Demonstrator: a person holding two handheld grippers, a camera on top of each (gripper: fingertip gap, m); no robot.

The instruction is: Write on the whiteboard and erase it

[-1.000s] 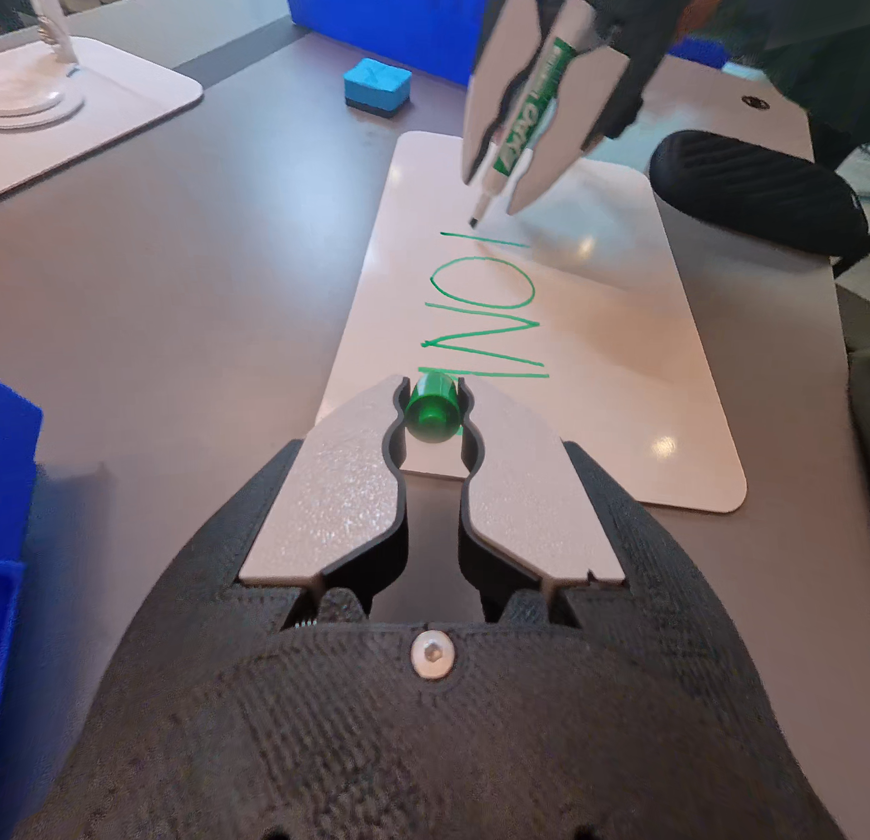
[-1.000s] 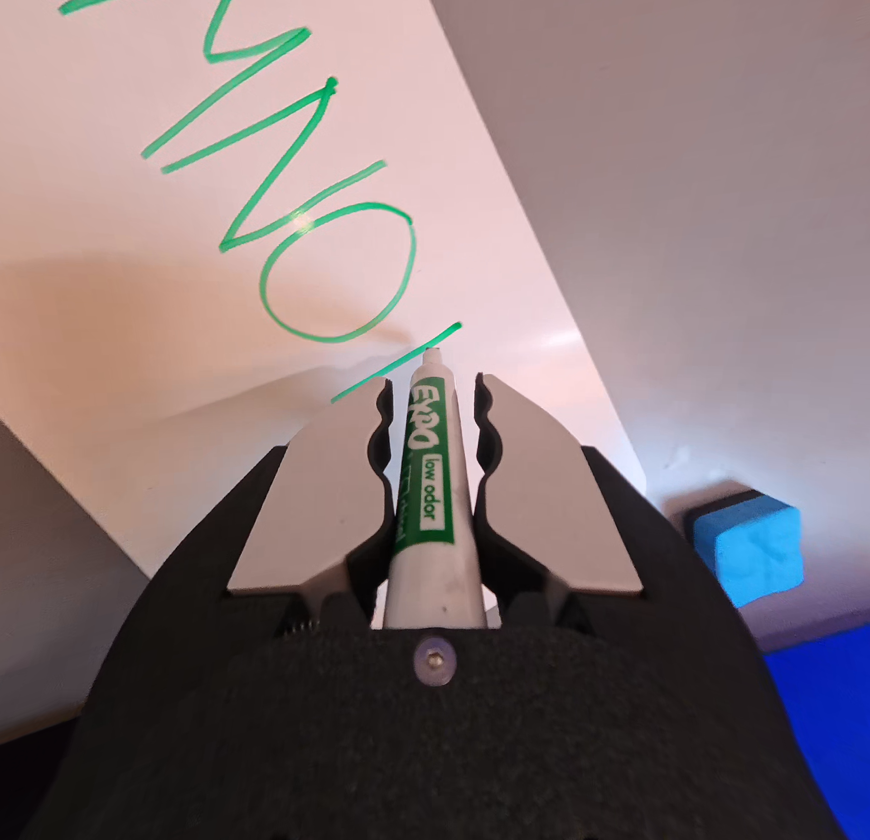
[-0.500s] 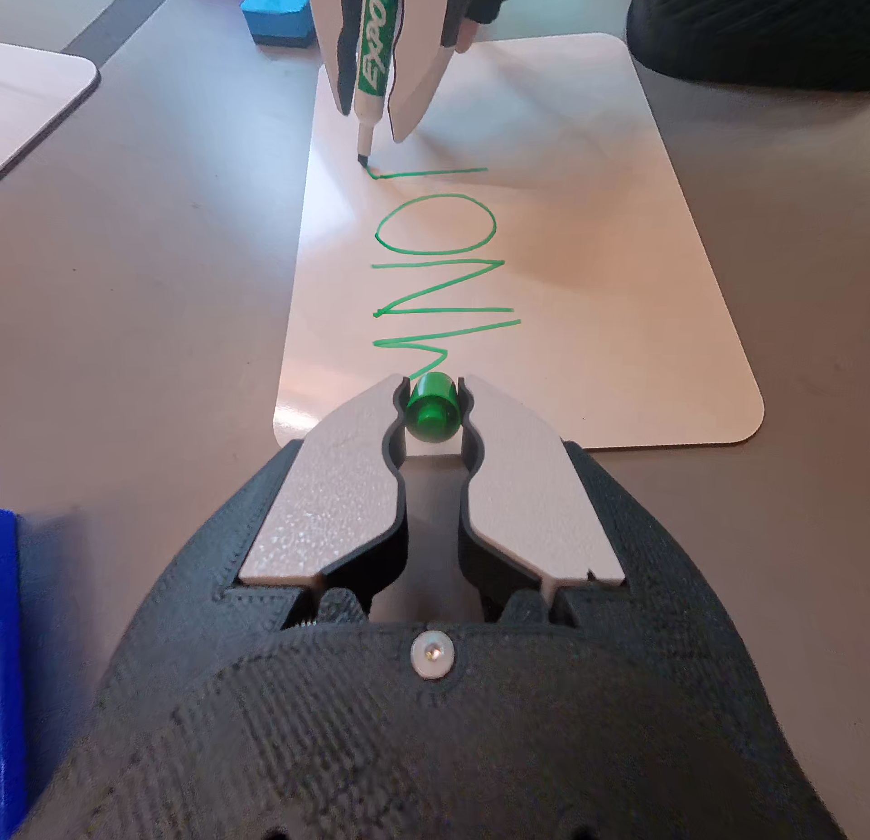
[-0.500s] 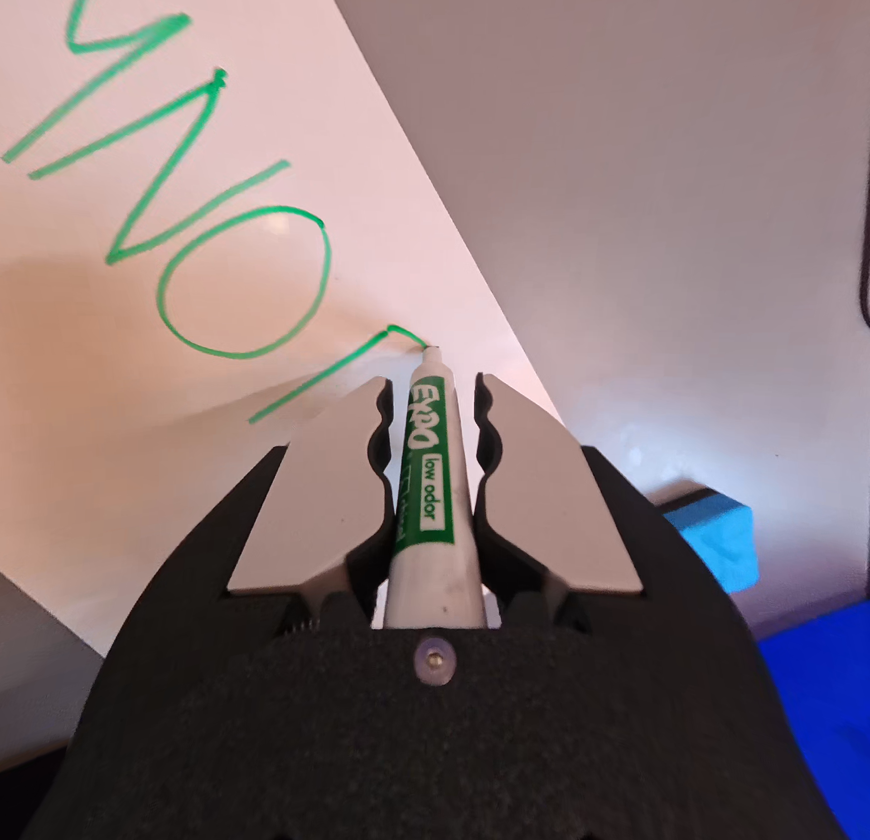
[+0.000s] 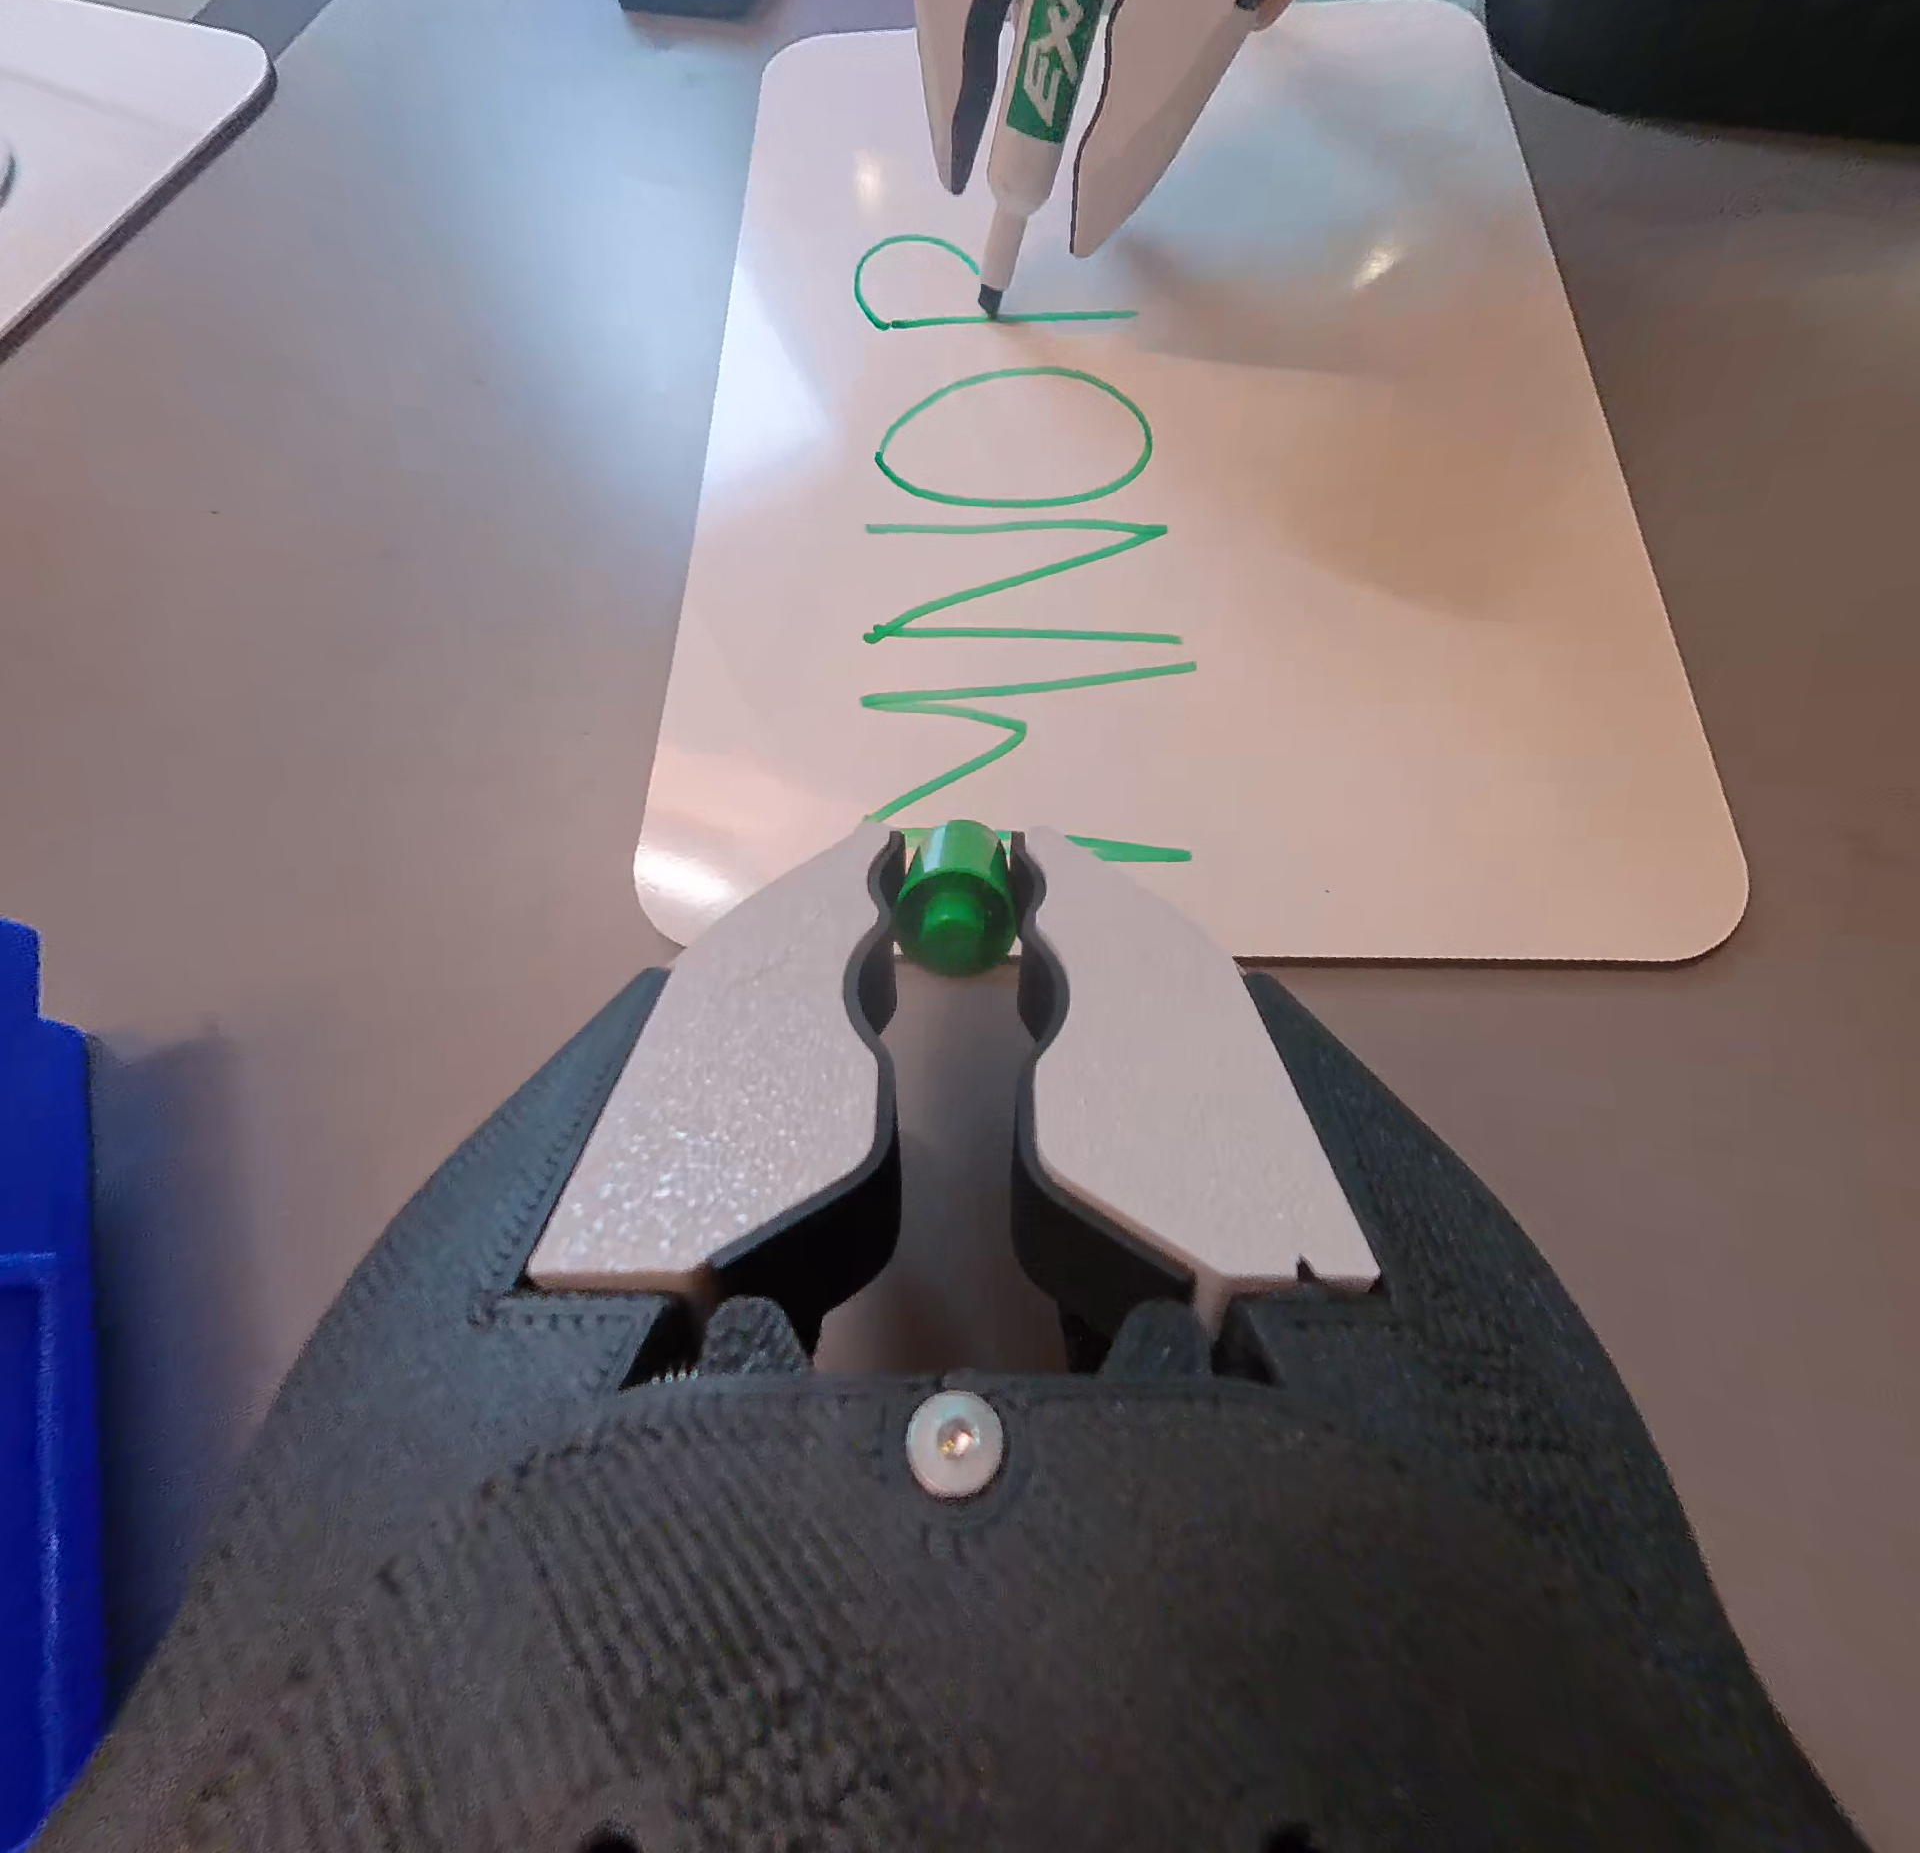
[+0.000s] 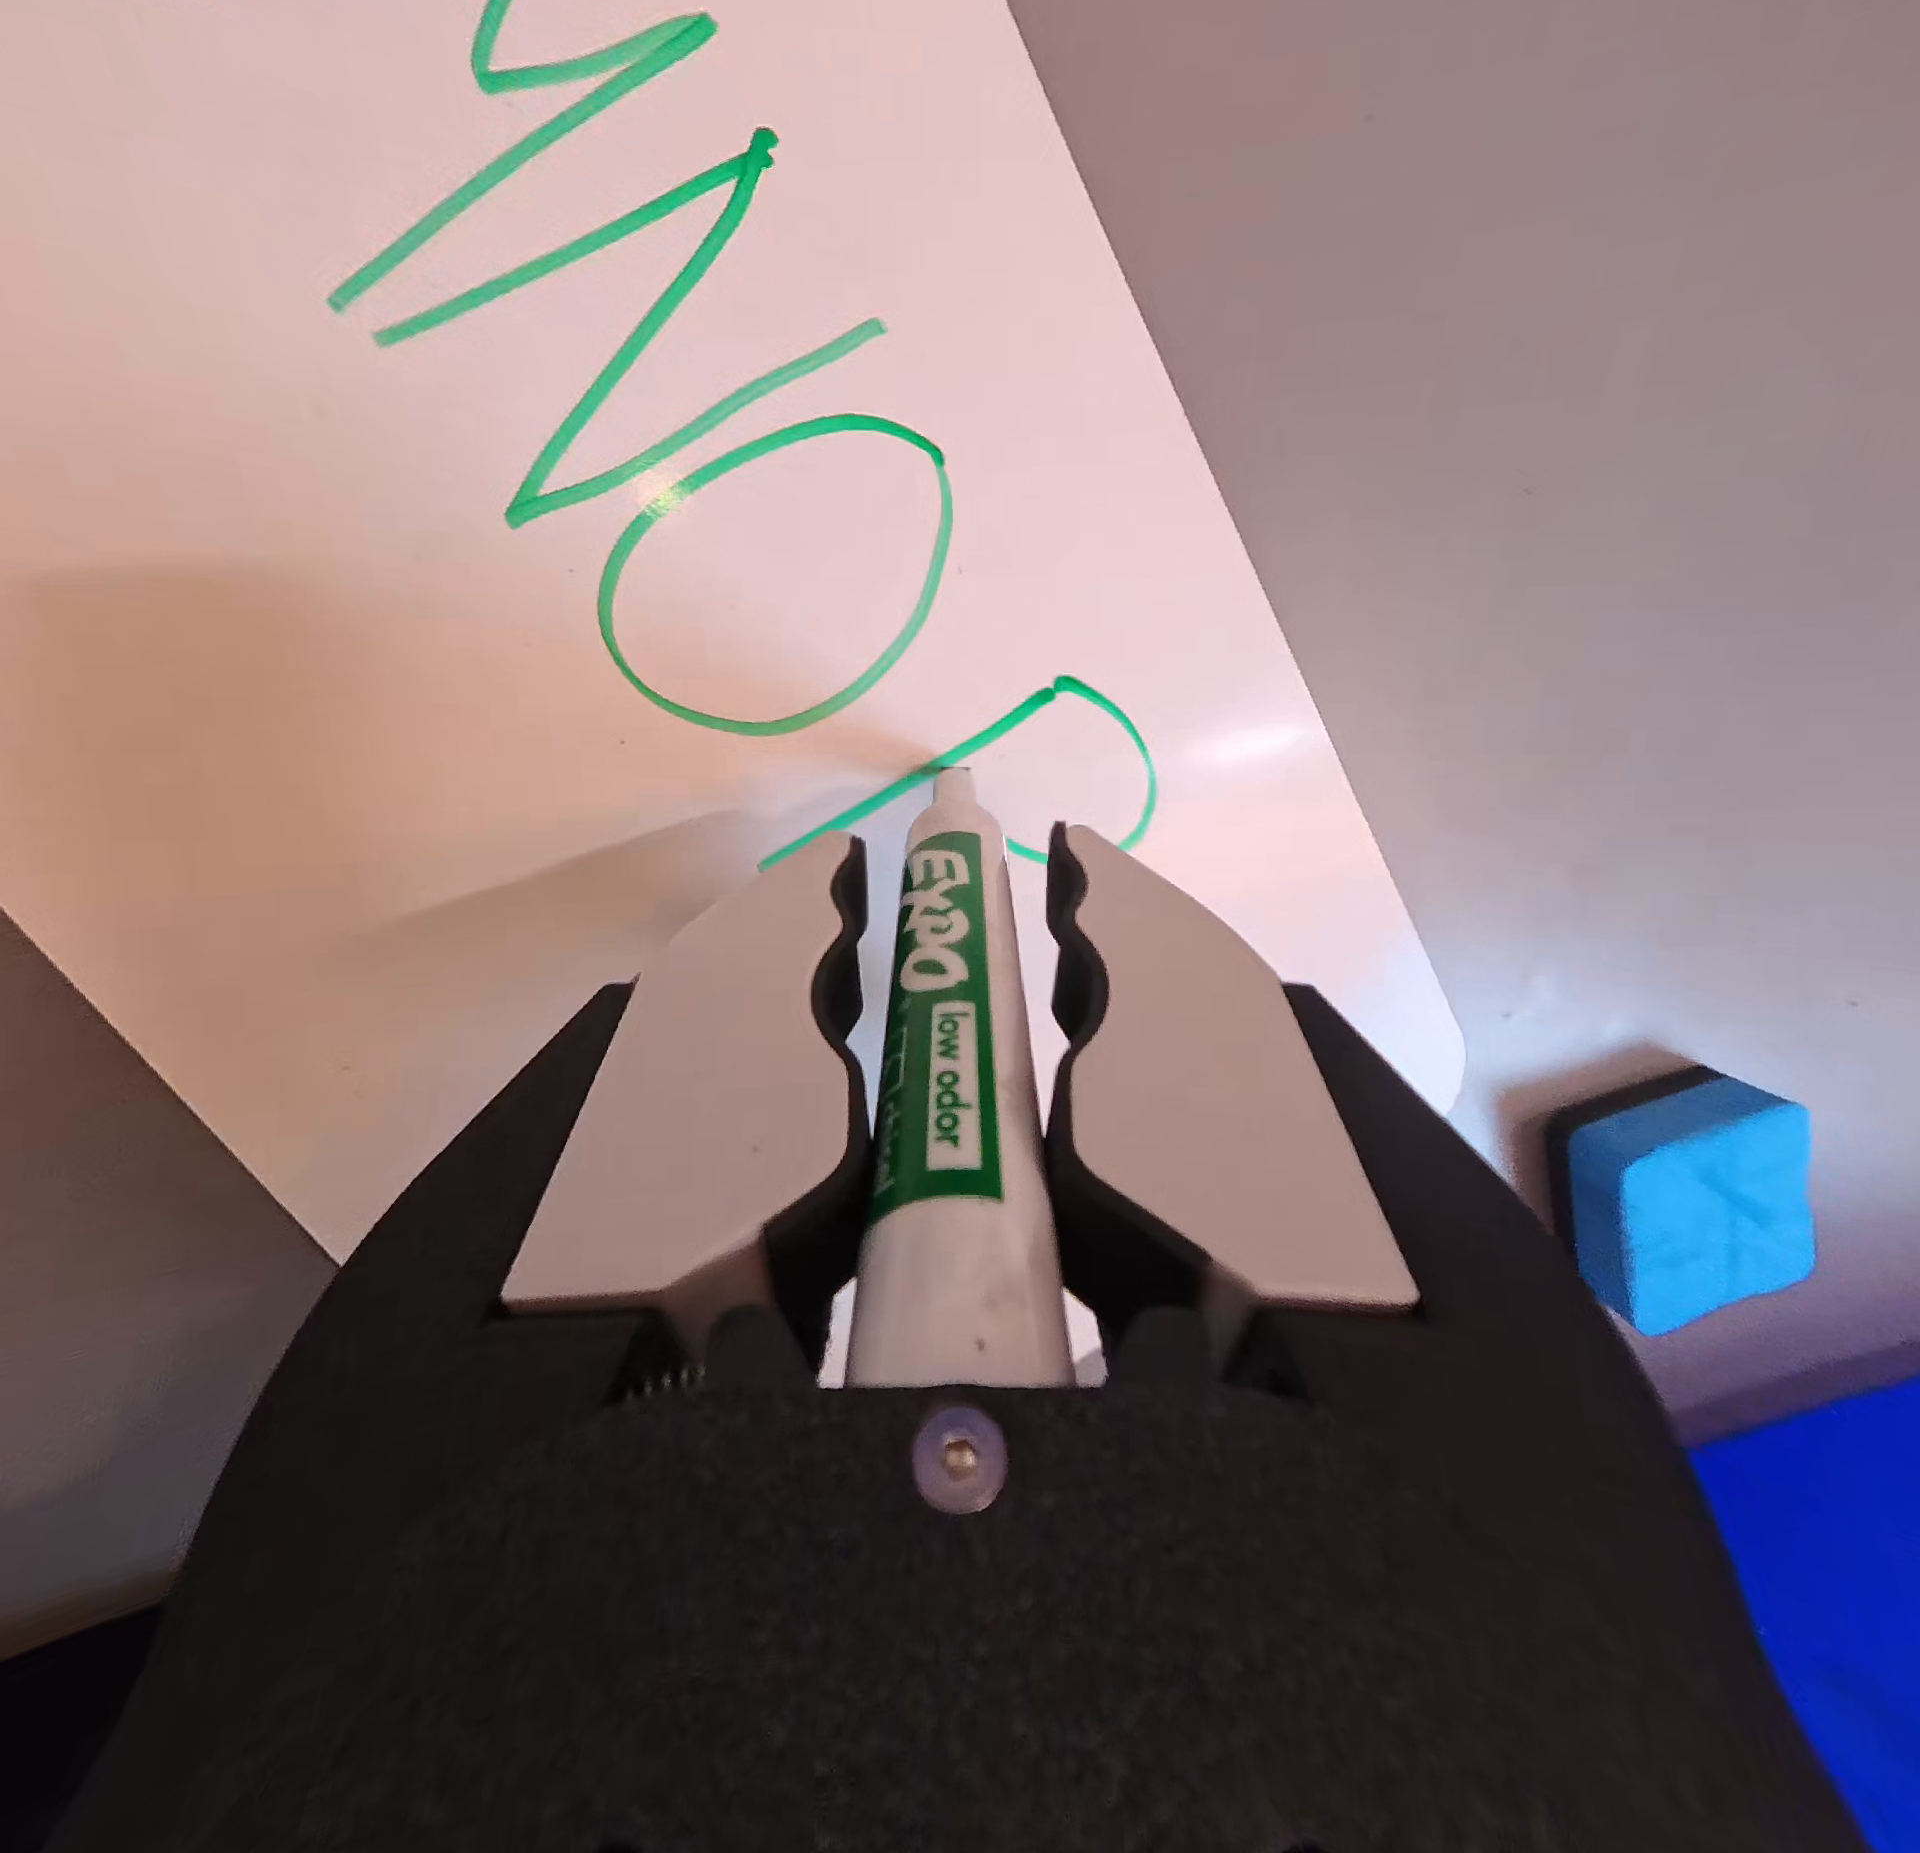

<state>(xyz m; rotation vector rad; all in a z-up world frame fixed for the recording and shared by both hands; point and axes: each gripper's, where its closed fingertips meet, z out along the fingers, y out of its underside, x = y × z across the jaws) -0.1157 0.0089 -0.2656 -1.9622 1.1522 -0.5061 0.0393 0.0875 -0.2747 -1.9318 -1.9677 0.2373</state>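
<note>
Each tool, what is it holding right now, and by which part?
The right tool grips the marker around its barrel. The left tool pinches the green cap by its sides, at the fingertips.

A grey-brown tabletop [image 5: 364, 556] carries everything. At the near left edge of the left wrist view stands a blue plastic bin [image 5: 36, 1284], only its corner showing. At the far left lies a white flat board with rounded corners [image 5: 114, 120], cut off by the frame. At the far right sits a black rounded padded thing [image 5: 1714, 27], partly out of view. In the right wrist view, a blue surface [image 6: 1808, 1554] fills the lower right corner.
</note>
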